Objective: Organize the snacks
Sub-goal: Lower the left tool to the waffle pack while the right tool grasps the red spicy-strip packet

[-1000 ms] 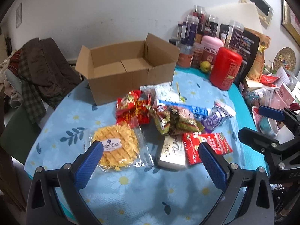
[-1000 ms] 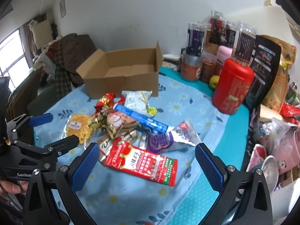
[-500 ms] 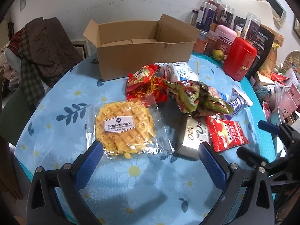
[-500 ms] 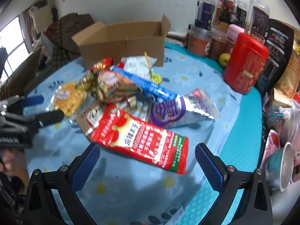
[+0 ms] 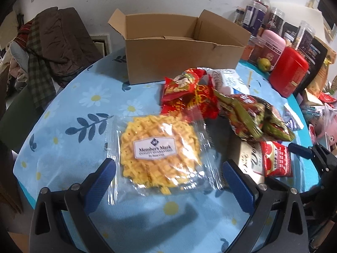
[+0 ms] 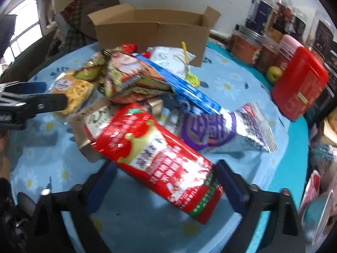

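Observation:
A heap of snacks lies on the blue flowered tablecloth [image 5: 63,105] in front of an open, empty cardboard box [image 5: 183,59]. My left gripper [image 5: 170,181] is open, low over a clear pack of yellow waffles [image 5: 160,154] whose near end sits between its blue pads. My right gripper [image 6: 166,181] straddles the near end of a long red packet [image 6: 155,154]; its jaws are closing, and the pads do not visibly press on it. A gold box [image 6: 92,118] lies under the red packet. The box [image 6: 151,33] stands behind the heap.
A purple packet [image 6: 221,126], a blue carton [image 6: 185,84] and a green-red bag [image 5: 252,118] crowd the heap. A red canister [image 5: 288,73], jars and a green fruit [image 5: 264,64] line the back right. Clothes [image 5: 52,46] hang over a chair at the left.
Both grippers have come down and closer to the snacks. The left now frames the waffle pack, the right frames the red packet, and the right's jaws stand narrower.

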Demonstrator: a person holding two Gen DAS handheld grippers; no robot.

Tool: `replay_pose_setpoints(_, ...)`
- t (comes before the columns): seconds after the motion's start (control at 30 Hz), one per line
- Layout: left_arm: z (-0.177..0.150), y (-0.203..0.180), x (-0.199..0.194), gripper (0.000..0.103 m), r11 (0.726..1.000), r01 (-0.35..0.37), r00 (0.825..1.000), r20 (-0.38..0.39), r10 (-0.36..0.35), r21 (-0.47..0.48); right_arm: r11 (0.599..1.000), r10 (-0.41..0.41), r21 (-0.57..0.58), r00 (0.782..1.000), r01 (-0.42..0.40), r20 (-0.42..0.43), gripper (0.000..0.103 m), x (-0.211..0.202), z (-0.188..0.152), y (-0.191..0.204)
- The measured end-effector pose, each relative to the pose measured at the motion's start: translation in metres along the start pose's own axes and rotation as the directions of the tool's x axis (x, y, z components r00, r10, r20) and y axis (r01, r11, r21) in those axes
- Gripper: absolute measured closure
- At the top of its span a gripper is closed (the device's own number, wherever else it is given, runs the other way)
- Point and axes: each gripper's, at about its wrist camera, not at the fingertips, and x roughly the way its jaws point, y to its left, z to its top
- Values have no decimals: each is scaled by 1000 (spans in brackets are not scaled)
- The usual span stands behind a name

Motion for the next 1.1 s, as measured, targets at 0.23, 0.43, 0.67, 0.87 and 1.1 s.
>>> replay_pose_setpoints(0.23,10,7,21,0,1000,-5,999,-53,4,-12,999,40,26,999,-40,-7,79,2,4,-6)
replay_pose_setpoints(0.43,17,-1,31,0,997,-65,996,-54,67,48,998,38,49,999,-37,-19,42,2,3,-12)
replay_pose_setpoints(0.67,23,-2,38,0,994,-92,995,-26,94,58,998,59,40,997,-57,-45,16,5,7,-26)
replay_pose_setpoints(0.87,22,-9,38,0,983,-155,987,-26,158,95,986,123,-97,987,-133,-105,12,17,10,-22)
replay_pose_setpoints(1.1,19,-1,22,0,984,-176,983,-53,178,33,967,162,-166,970,-192,-179,5,35,11,-18)
